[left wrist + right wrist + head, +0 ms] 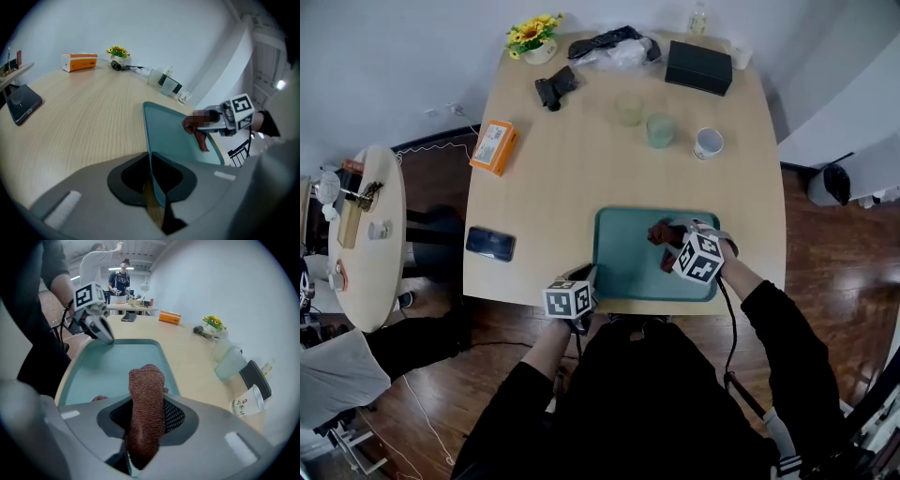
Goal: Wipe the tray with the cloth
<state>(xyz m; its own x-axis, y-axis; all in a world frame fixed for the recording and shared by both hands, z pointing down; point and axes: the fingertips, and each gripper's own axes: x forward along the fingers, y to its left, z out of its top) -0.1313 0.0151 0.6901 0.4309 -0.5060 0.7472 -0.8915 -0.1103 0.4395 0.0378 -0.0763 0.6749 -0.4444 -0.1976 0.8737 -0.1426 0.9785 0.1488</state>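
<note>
**Right gripper** (670, 242): jaws part-closed and clamped on the cloth (146, 408). A thick fold stands up between the pads, and the rest hangs below the tips.

**Left gripper** (154, 190): jaws fully closed on the tray (628, 267), pinching its rim at the near-left corner. This hand is judged to be the anchor that stops the tray sliding on the table (572, 178).

**Position of the work:**
- The tray floor lies directly under and ahead of the right gripper.
- The cloth is over the tray's right half, near its far edge.
- In the left gripper view the hanging end appears to reach the floor, but firm contact cannot be confirmed.

**Governing relation:**
- From the right gripper, most of the bare floor lies ahead of the jaws, along the tray's long axis, toward the left gripper at the opposite corner.
- A smaller strip lies back toward the person.
- The right hand is the one over the tray floor. The left hand is at the rim only.

**Assessment:**
- The next stroke is likely a drag of the cloth along that axis toward the left gripper.
- The cloth would need to be pressed low enough to bear on the floor.
- The stroke should stop short of the clamped corner.
</note>
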